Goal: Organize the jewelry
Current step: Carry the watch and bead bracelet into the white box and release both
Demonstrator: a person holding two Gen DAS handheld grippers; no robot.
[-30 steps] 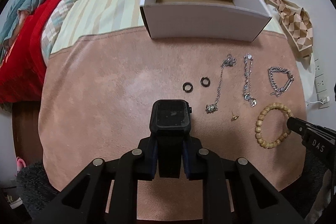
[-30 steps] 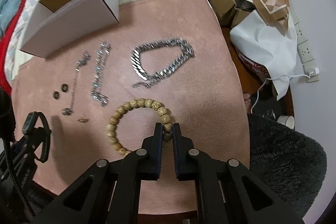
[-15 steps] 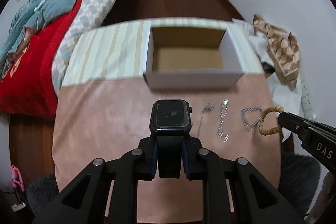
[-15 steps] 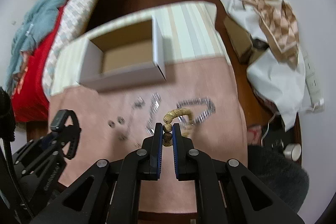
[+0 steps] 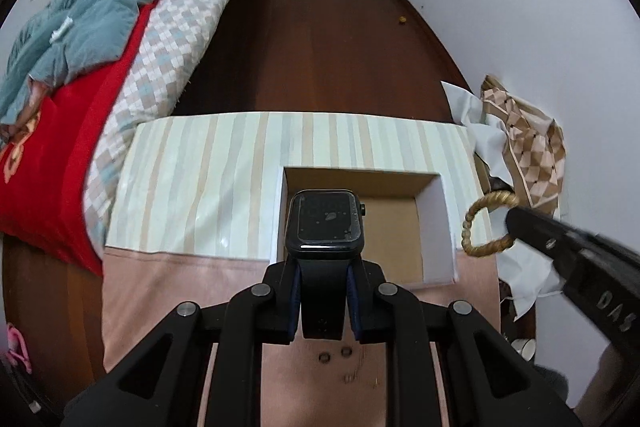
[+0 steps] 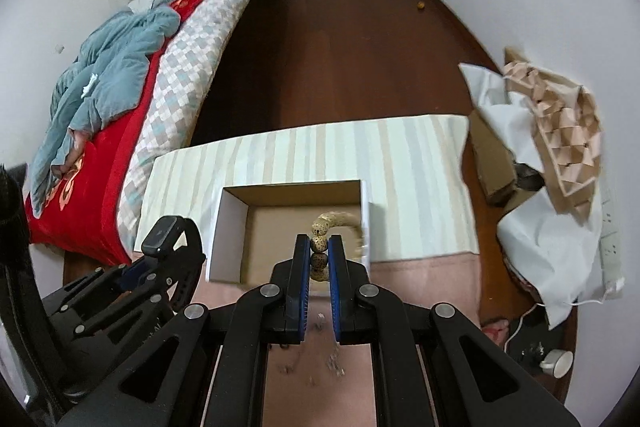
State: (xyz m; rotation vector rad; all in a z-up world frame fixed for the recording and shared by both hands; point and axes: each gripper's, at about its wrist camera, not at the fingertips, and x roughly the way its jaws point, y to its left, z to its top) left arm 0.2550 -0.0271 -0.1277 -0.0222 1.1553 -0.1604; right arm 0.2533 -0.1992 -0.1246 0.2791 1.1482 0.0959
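Smartwatch [image 5: 325, 223] clamped by its strap in the left gripper [image 5: 324, 301], face up, strap axis running straight out along the fingers. Bead bracelet [image 6: 334, 227] pinched in the right gripper [image 6: 319, 263], loop dangling ahead. A second ago both sat low on the pink mat; now both are lifted and over the open cardboard box [image 5: 434, 227]. Likely release next. Two rings [image 5: 334, 354] remain on the mat below the left tongs.

small jewelry [image 6: 334, 367] below gripper blurred, watch [image 5: 325, 223] strap hidden between fingers
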